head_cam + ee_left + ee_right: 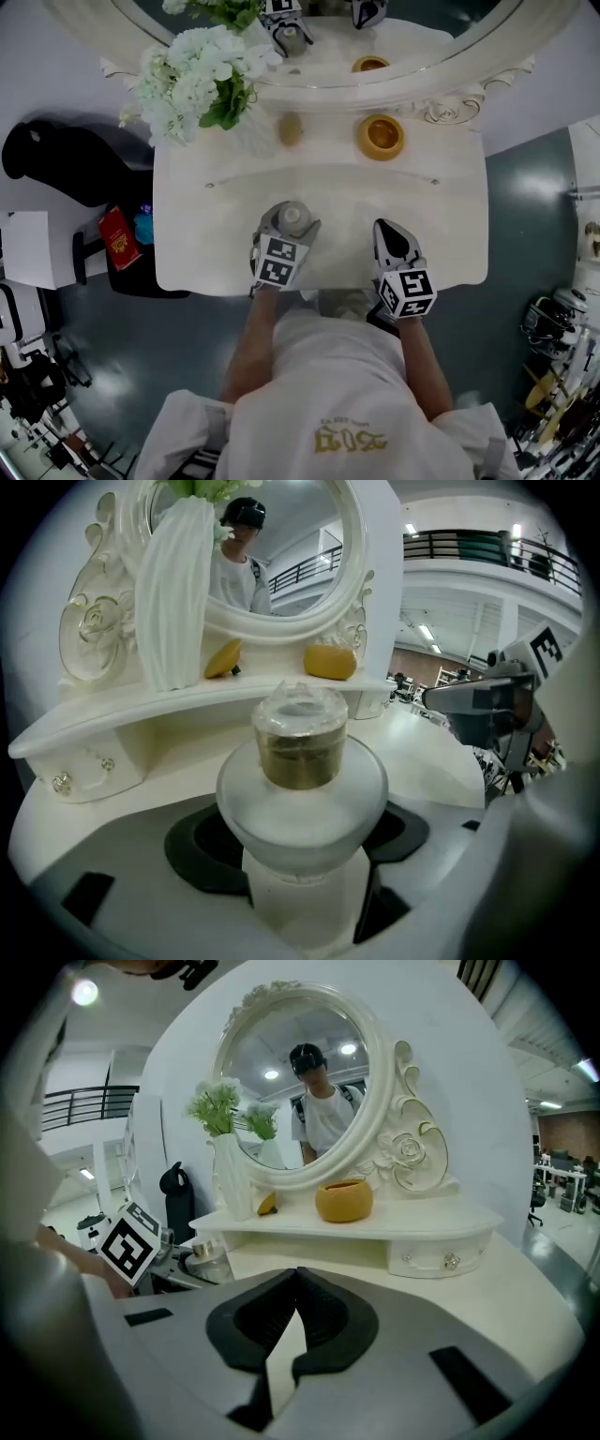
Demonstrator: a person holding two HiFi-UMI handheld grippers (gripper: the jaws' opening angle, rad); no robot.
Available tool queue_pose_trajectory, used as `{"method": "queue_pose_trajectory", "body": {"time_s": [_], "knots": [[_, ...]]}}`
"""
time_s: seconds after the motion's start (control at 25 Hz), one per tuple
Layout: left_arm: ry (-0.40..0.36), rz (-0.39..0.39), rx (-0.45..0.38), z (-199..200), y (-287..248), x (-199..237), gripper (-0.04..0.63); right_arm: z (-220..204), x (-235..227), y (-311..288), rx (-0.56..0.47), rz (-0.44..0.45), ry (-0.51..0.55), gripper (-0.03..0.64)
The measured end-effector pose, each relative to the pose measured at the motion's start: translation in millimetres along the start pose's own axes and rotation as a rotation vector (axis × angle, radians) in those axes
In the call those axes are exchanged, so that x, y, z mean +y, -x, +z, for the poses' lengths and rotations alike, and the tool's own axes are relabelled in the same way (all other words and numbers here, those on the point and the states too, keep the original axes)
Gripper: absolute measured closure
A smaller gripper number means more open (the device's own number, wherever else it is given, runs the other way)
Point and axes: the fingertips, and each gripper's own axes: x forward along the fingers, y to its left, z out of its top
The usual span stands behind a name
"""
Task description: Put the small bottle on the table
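Note:
A small frosted bottle (302,803) with a gold band and a clear cap stands upright between the jaws of my left gripper (289,225), which is shut on it. In the head view the bottle (292,217) shows at the gripper's tip, over the white dressing table (234,202) near its front edge. I cannot tell whether its base touches the tabletop. My right gripper (392,239) is shut with nothing in it, over the table to the right. The right gripper view shows the left gripper (192,1262) with the bottle (208,1262) at the far left.
A white vase of flowers (202,80) stands at the back left. A yellow bowl (381,136) and a small yellowish object (291,128) sit on the raised shelf under the oval mirror (291,1082). A black chair (56,159) and a side shelf with a red item (117,239) stand left of the table.

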Motion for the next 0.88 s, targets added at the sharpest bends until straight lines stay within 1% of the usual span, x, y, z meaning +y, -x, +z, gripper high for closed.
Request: {"method": "queue_pose_trajectory", "body": {"time_s": [0.28, 0.36, 0.56, 0.88], "knots": [[-0.016, 0.003, 0.014, -8, -14, 0, 0.242, -6, 2, -11, 0.035, 0.027, 0.006, 0.604], [-0.042, 0.011, 0.019, -8, -16, -2, 0.242, -6, 1, -13, 0.042, 0.03, 0.01, 0.604], [-0.117, 0.066, 0.037, -11, -18, -1, 0.242, -9, -7, -14, 0.056, 0.022, 0.005, 0.604], [-0.104, 0.066, 0.042, -13, -19, 0, 0.239, -8, -6, -12, 0.048, 0.014, -0.002, 0.604]]}}
